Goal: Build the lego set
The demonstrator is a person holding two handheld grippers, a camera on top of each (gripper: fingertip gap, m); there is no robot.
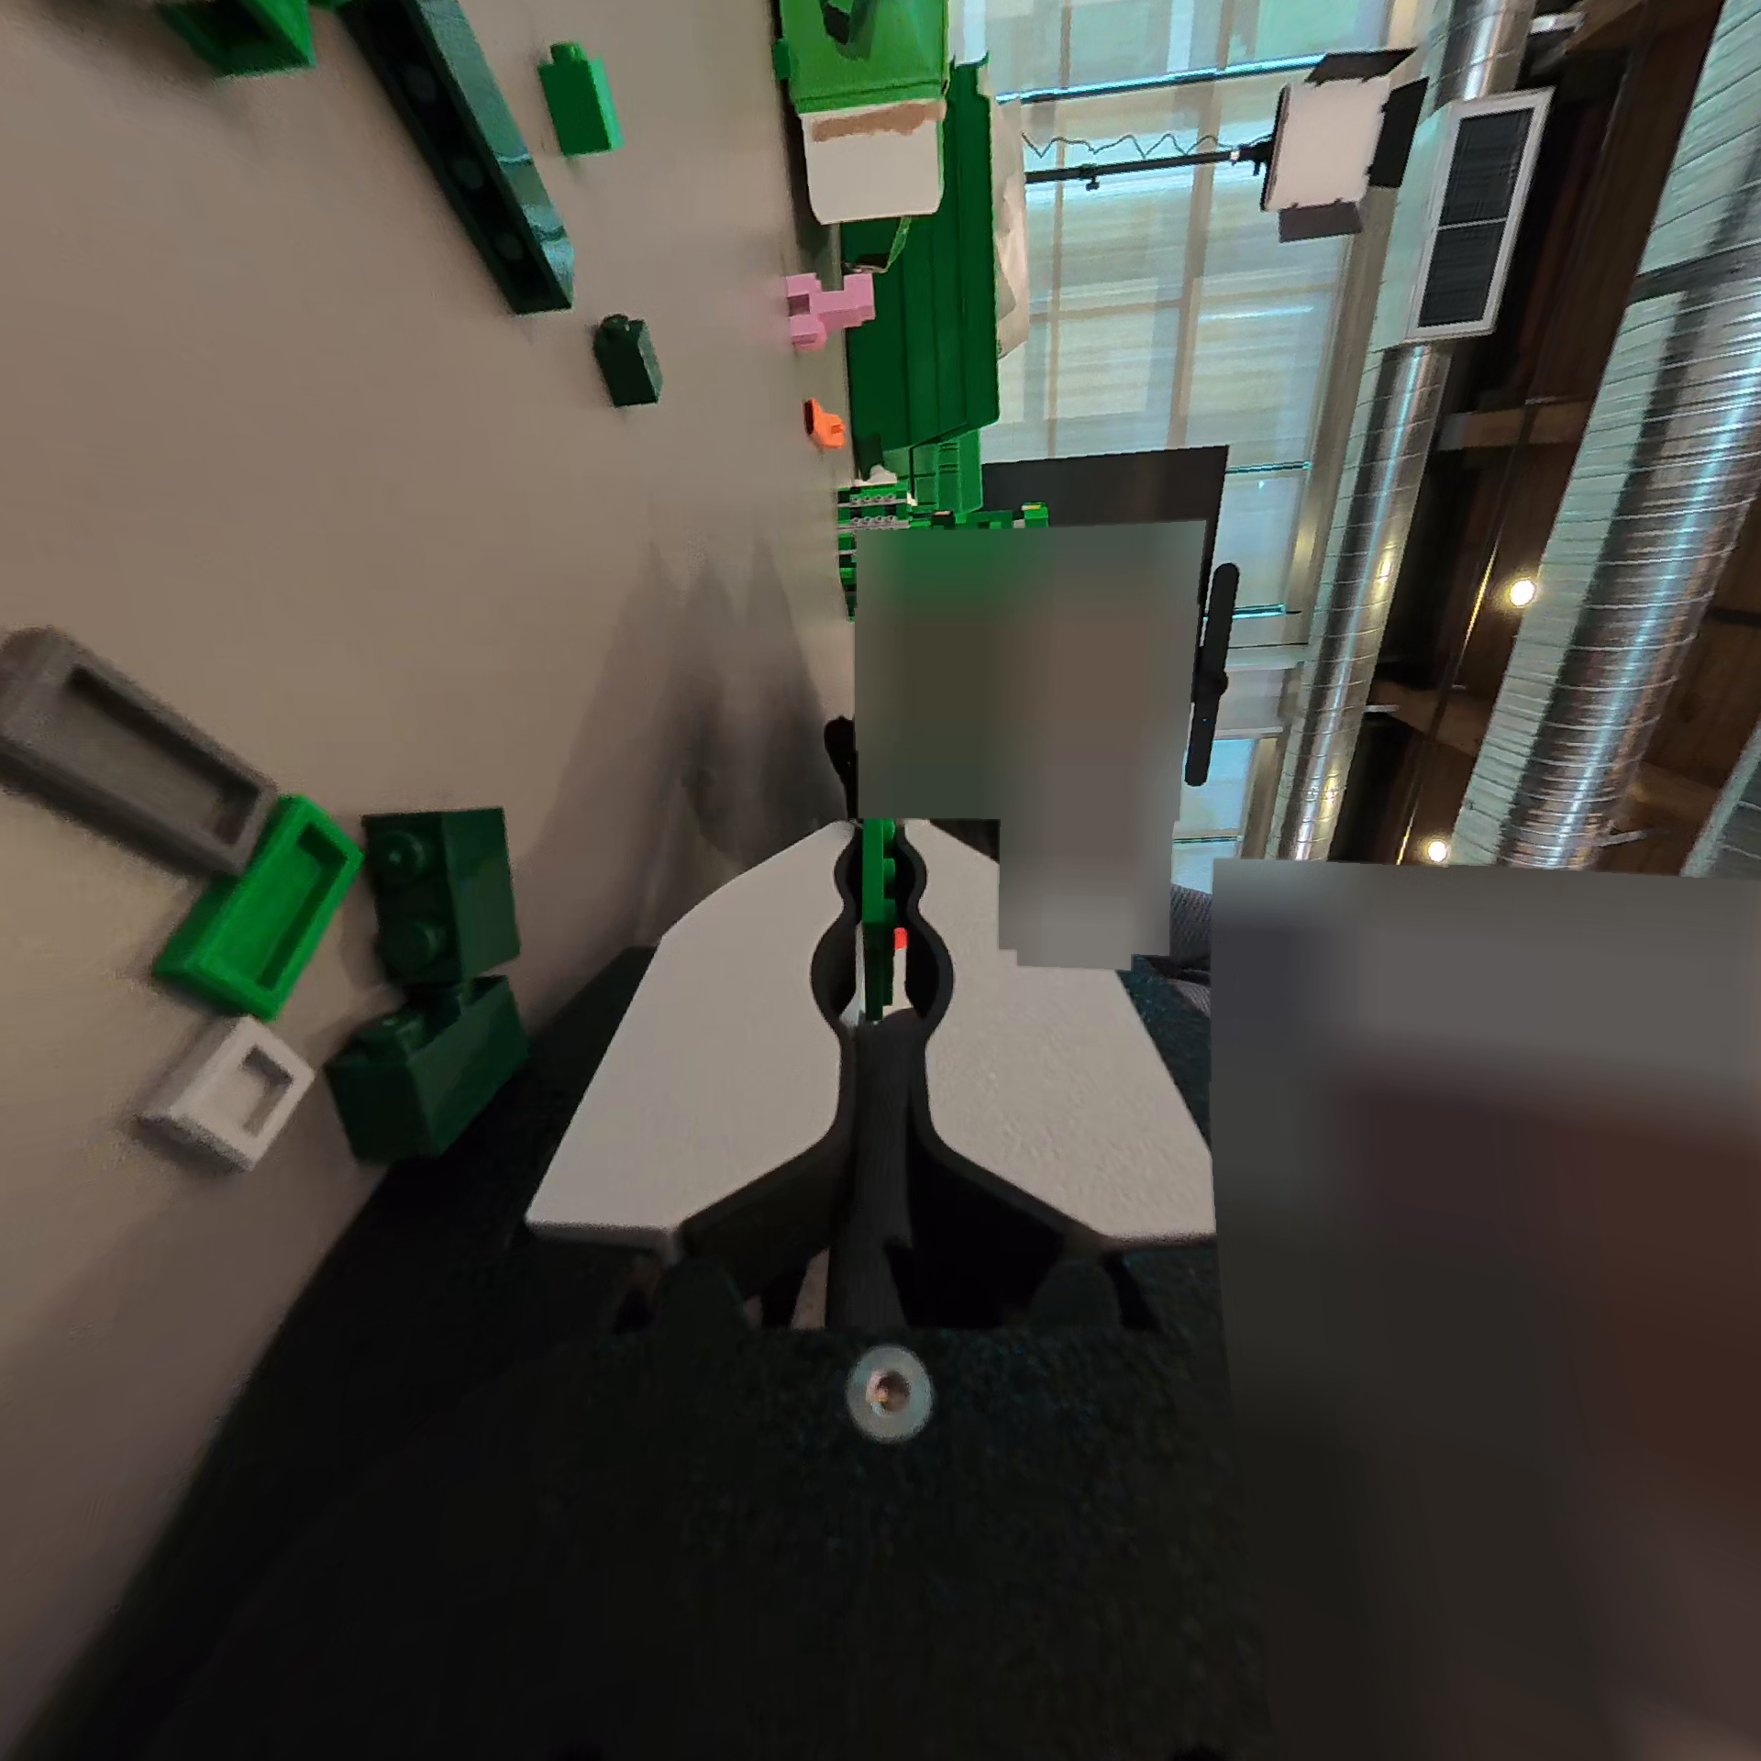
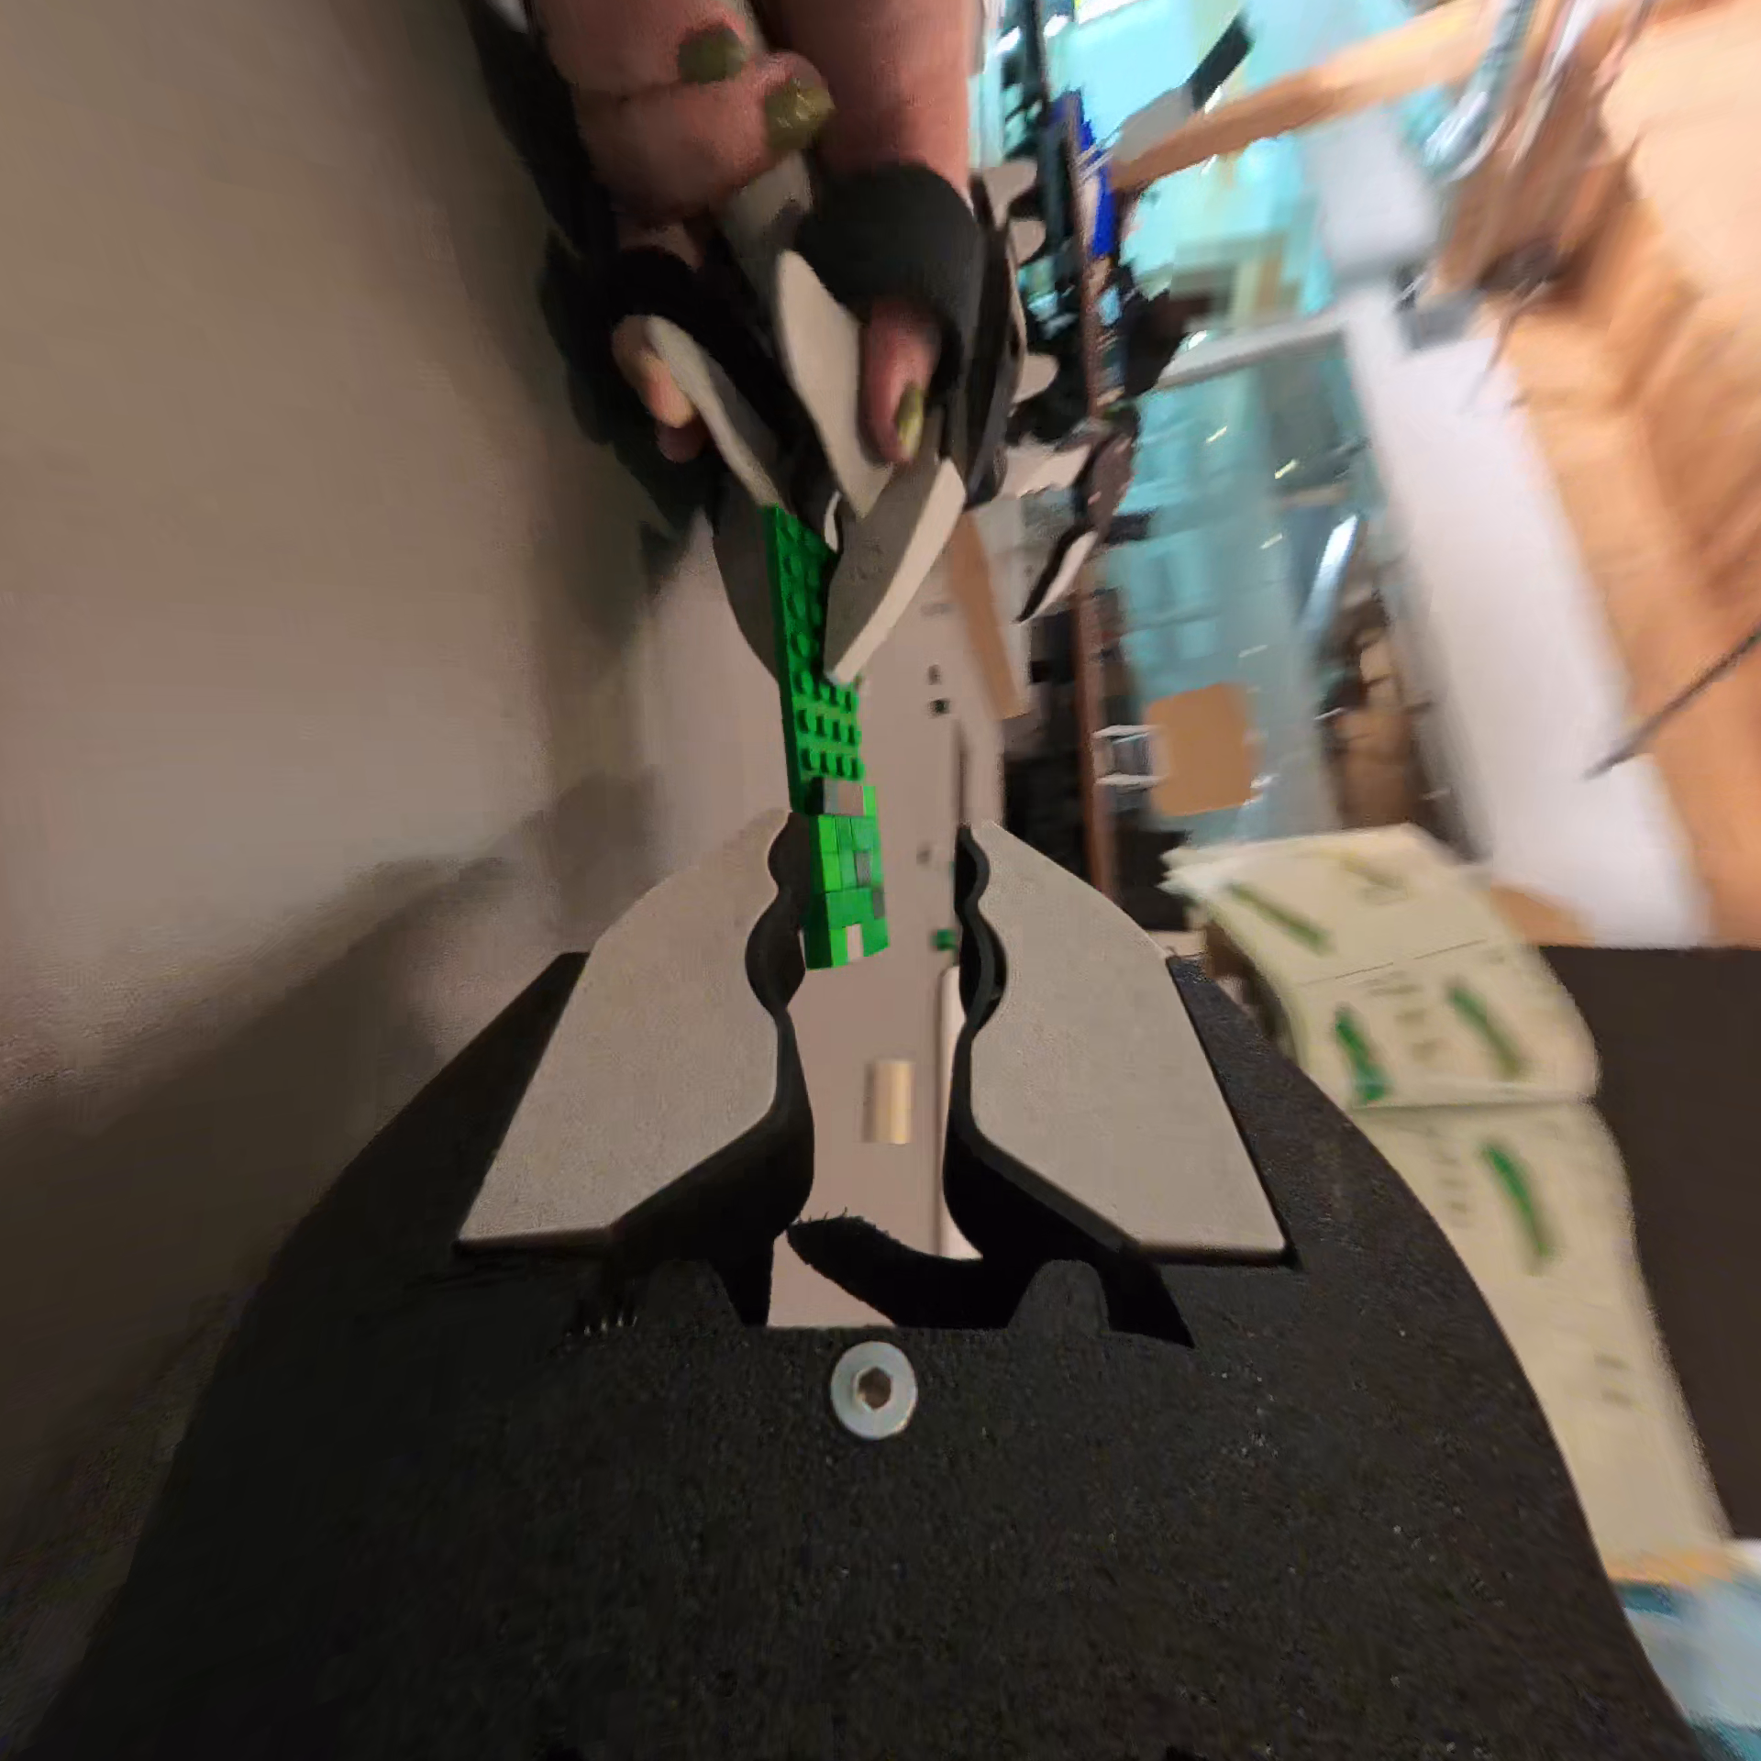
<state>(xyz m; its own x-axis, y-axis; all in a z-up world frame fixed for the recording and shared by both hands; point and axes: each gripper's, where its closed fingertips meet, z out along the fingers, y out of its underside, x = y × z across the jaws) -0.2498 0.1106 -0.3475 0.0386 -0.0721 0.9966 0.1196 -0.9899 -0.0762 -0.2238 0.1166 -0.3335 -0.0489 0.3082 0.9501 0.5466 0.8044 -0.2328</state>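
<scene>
Green plate [image 1: 879,915] in left claw [image 1: 881,839] (edge-on)

Grey-fingered tool [image 2: 872,915], black body, silver screw [image 2: 873,1389].

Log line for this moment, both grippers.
left gripper: shut on green plate assembly | right gripper: open, nearing assembly's free end | loose bricks on table

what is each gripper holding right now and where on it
The left gripper is shut on one end of a long green lego plate. The right gripper is open around its other end, gripping nothing.
</scene>
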